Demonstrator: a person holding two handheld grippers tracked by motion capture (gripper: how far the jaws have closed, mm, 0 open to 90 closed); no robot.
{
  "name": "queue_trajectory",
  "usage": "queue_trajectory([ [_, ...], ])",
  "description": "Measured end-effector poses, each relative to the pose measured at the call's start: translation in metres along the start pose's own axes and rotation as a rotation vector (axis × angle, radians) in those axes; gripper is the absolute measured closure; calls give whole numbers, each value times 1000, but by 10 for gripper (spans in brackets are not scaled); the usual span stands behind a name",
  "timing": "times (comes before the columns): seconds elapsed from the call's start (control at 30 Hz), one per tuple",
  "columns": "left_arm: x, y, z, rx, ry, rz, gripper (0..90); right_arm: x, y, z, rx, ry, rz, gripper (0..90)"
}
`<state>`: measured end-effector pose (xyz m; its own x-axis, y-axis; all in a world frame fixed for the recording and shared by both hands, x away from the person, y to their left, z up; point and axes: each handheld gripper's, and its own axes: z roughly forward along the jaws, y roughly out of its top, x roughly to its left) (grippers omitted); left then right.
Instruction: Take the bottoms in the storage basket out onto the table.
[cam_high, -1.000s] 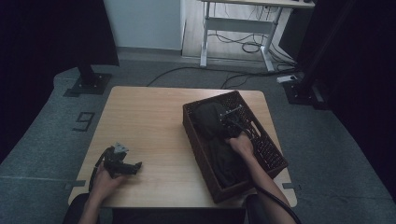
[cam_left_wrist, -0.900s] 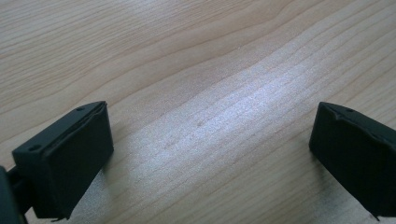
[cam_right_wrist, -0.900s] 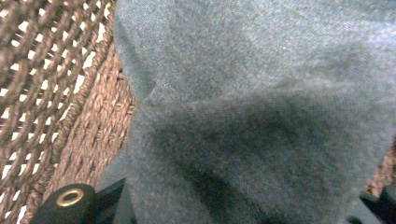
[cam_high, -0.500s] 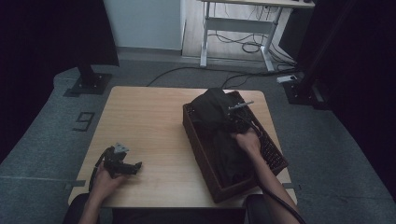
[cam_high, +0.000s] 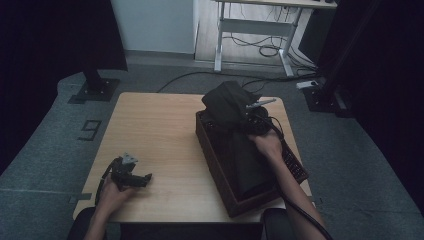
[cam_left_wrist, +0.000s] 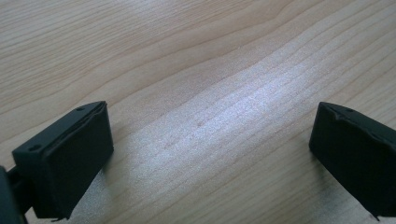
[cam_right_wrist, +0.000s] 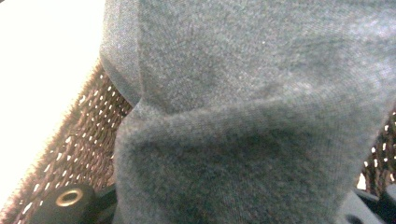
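Note:
A dark grey cloth hangs bunched above the far end of a brown wicker basket, its lower part still lying inside. My right gripper is shut on the cloth and holds it up over the basket's far end. In the right gripper view the cloth drapes over the jaws and hides them, with the basket wall behind. My left gripper rests on the wooden table at the near left. Its fingers stand wide open, and between them there is bare wood.
The basket takes up the table's right side, reaching from the near edge almost to the far one. A cable trails from the right gripper along the forearm. Beyond the table lie floor cables and a desk frame.
My right gripper has risen and drawn the dark cloth up out of the basket's far end into a tall bunch. The left gripper has stayed put.

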<state>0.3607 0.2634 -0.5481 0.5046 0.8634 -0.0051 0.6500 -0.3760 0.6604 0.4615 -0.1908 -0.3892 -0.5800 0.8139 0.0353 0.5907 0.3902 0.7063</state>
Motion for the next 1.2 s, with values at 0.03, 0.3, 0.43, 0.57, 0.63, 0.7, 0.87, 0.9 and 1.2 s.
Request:
queue_trajectory([
  [0.03,0,0,0,0,0,0,0,0,1,-1,-3,0,1,633],
  [0.3,0,0,0,2,-1,0,0,-4,3,-13,-26,-3,2,634],
  [0.43,0,0,0,1,-1,0,0,-5,7,-19,-31,-8,-2,633],
  [0.57,0,0,0,1,-1,0,0,-5,10,-24,-39,-12,-4,632],
  [0.63,0,0,0,1,-1,0,0,-5,13,-29,-50,-14,-9,632],
  [0.7,0,0,0,1,-2,-1,0,-4,14,-31,-52,-16,-9,632],
  [0.87,0,0,0,1,-2,-1,0,-3,19,-38,-59,-18,-16,632],
  [0.9,0,0,0,1,-2,-1,0,-3,20,-39,-61,-19,-16,631],
  [1.2,0,0,0,3,-2,0,0,1,30,-51,-77,-21,-27,632],
])
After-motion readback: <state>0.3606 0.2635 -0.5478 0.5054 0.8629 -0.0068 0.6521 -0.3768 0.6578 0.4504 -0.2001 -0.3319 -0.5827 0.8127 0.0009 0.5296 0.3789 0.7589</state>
